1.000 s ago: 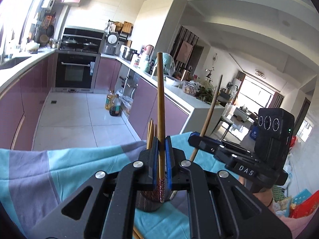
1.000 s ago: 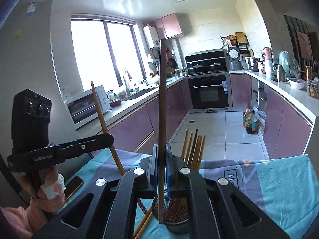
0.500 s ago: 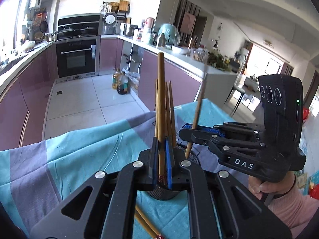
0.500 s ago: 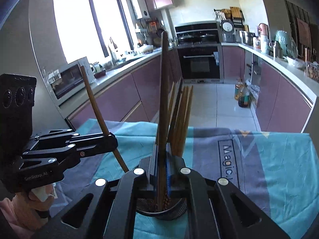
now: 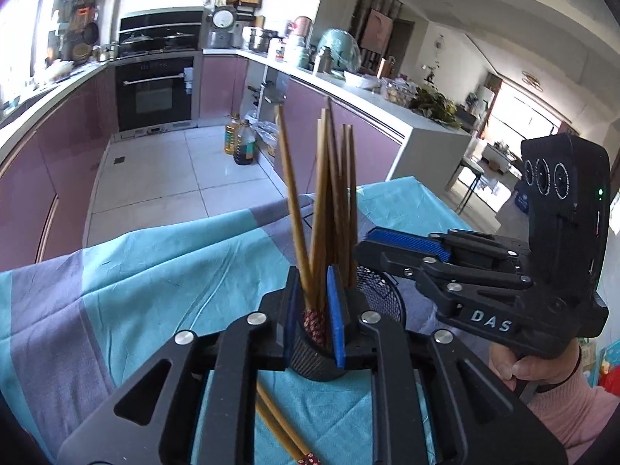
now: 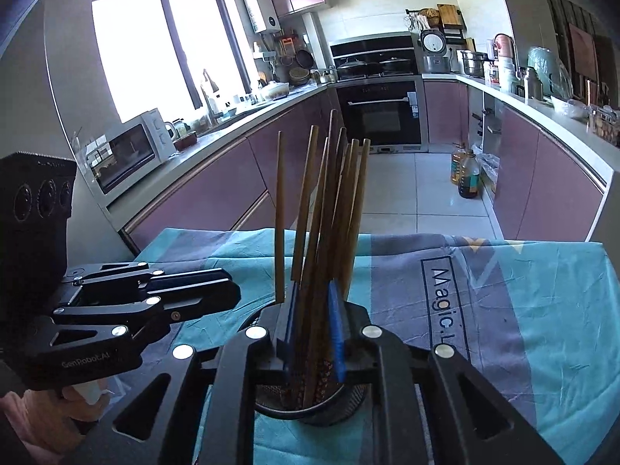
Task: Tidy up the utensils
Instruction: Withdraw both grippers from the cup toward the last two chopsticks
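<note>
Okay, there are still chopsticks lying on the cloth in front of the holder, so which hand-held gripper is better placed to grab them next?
Probably the left hand-held gripper. The loose chopsticks lie on the cloth right under it, in front of the mesh holder. Its jaws have just been opening off the bundle. The right hand-held gripper shows no loose chopsticks beneath it.

A kitchen is shown with mauve cabinets (image 6: 217, 190), white worktops and a pale tiled floor (image 5: 155, 178). A black built-in oven (image 6: 381, 110) is set in the far wall. Daylight is admitted through a large window (image 6: 155, 50)
</note>
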Demonstrator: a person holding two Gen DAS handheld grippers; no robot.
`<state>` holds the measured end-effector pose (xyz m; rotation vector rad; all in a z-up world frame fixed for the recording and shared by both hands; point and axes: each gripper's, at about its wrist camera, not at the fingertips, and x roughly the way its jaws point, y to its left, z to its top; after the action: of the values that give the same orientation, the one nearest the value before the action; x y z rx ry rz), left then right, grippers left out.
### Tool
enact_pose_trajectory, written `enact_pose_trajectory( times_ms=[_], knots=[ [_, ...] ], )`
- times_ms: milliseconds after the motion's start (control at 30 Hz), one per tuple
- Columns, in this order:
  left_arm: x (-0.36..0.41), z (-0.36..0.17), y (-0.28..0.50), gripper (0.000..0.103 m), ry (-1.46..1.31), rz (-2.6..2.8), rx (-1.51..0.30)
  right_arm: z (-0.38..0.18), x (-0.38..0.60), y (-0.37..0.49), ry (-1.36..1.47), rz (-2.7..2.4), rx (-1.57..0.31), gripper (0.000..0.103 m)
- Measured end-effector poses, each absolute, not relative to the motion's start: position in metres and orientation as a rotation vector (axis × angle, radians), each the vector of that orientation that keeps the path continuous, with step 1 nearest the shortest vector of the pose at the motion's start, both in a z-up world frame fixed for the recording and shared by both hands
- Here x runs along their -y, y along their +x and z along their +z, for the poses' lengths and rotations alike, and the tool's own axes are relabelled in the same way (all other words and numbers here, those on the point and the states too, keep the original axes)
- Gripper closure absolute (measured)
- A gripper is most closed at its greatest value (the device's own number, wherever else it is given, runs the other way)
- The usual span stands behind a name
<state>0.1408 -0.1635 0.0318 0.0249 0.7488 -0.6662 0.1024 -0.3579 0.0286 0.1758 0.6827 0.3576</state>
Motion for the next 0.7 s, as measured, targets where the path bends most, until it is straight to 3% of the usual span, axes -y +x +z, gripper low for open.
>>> enact_pose_trajectory(
  times_ms=[333, 700],
  knots=[
    [0.106, 0.023, 0.110, 0.063, -0.017, -0.554, -0.677, 0.044, 0.344, 0.052, 0.138, 0.449, -0.585, 0.060],
    [0.072, -0.020, 0.078, 0.053, 0.022, -0.445, -0.730, -0.007, 0.303, 0.024, 0.113, 0.543, -0.740, 0.057]
  ],
)
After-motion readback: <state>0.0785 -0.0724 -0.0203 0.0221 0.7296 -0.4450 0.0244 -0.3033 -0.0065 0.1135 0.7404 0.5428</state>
